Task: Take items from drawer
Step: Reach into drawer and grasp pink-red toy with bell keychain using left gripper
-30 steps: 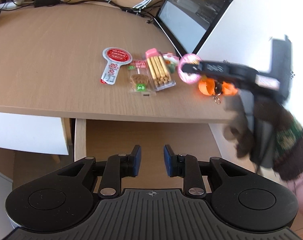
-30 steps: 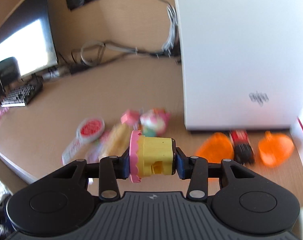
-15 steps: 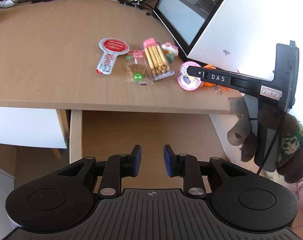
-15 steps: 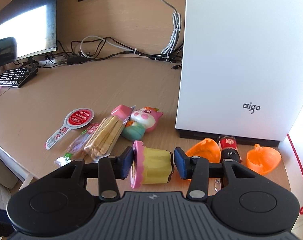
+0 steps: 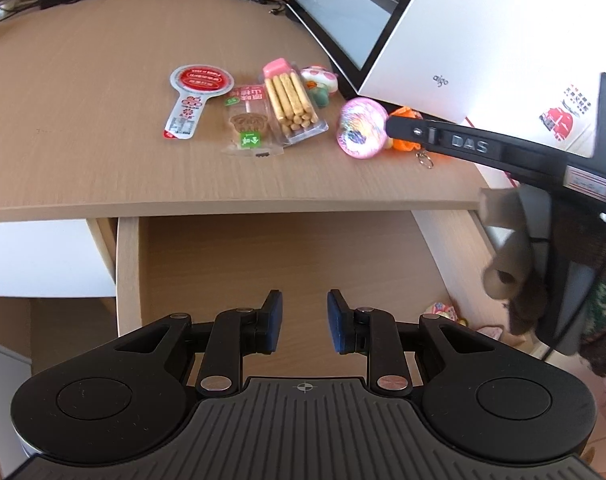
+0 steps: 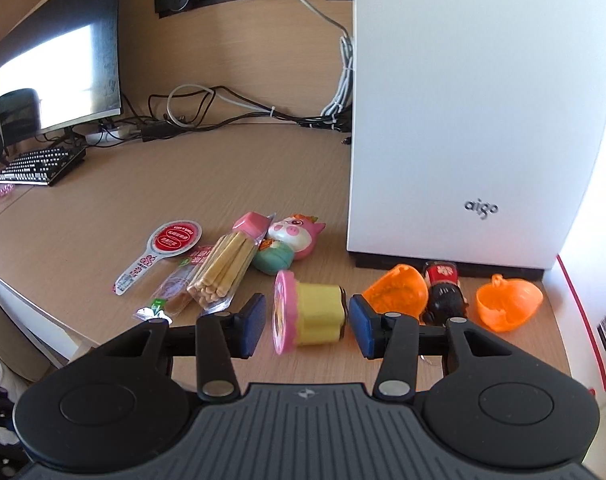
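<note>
- Desk (image 6: 223, 184): your release surface; items from the drawer (image 5: 287, 256) lie here.
- Right gripper (image 6: 307, 320): jaws spread, clear of the yellow cup toy (image 6: 309, 314); back straight out.
- Left gripper (image 5: 301, 322): narrowly parted, empty, above the drawer.

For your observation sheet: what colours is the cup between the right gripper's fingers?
Yellow cup with a pink lid; right wrist view shows it best.

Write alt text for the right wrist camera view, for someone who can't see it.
An open right gripper straddles a yellow toy cup with a pink lid lying on its side on a wooden desk. Beyond it lie a biscuit-stick pack, a pig toy and orange shell halves, before a white computer case.
</note>
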Motion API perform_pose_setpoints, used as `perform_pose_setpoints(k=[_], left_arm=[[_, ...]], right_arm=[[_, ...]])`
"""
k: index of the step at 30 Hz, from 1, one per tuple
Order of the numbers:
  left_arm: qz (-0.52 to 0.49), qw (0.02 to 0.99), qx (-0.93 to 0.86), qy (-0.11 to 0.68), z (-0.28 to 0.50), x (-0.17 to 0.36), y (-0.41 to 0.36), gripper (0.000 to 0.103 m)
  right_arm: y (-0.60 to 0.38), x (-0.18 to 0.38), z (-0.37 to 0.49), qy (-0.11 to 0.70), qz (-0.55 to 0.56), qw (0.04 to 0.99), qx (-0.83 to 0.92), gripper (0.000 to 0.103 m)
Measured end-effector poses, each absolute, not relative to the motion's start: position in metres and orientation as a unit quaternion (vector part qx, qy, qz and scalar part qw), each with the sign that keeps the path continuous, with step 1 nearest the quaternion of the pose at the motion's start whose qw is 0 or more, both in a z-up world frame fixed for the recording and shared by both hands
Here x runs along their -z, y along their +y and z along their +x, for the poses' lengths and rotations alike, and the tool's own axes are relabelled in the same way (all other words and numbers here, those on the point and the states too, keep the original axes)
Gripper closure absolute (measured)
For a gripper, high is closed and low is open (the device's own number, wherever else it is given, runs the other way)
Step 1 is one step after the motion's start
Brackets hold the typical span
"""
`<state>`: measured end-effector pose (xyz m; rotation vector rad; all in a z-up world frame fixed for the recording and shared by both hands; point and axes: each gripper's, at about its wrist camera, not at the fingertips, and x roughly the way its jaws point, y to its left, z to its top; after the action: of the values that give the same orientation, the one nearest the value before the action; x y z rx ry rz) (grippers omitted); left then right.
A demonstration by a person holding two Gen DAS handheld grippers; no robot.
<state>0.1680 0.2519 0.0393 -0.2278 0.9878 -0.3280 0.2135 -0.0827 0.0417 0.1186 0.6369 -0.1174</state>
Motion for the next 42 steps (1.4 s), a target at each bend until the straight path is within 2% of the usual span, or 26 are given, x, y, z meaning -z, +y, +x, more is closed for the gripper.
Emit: perform_pose_setpoints(k=[8, 14, 25, 30, 38, 40, 42], left_arm=[[-0.035, 0.857, 0.184, 0.480, 0.179, -0.032, 0.216, 0.076], [-0.003, 0.840, 0.238, 0.487, 0.192, -0.023, 0.177, 0.076], [0.014, 0.777, 0.358, 0.518, 0.216, 0.008, 0.105, 0.076], [0.010, 0.748, 0.369, 0.551, 0.228, 0.029, 0.072, 0.076], [0.063, 0.740, 0.361, 0.564, 0.240, 0.060, 0.020, 0.076], [0.074, 0.735, 0.357, 0.571, 0.240, 0.067, 0.011, 0.065], [0.101, 0.729, 0.355, 0.577, 0.235, 0.072, 0.001, 0.064]], right_arm=[[-0.102, -0.037, 0.164, 0.365, 0.117, 0.918, 0.098, 0.058], [-0.110, -0.031, 0.114, 0.402, 0.117, 0.898, 0.133, 0.058], [-0.105, -0.037, 0.036, 0.422, 0.117, 0.877, 0.196, 0.058], [-0.104, -0.029, 0.016, 0.435, 0.138, 0.863, 0.218, 0.058], [-0.103, -0.018, 0.003, 0.448, 0.151, 0.851, 0.230, 0.058], [-0.101, -0.016, 0.003, 0.451, 0.148, 0.849, 0.231, 0.058], [-0.101, -0.014, 0.002, 0.453, 0.147, 0.848, 0.231, 0.058]])
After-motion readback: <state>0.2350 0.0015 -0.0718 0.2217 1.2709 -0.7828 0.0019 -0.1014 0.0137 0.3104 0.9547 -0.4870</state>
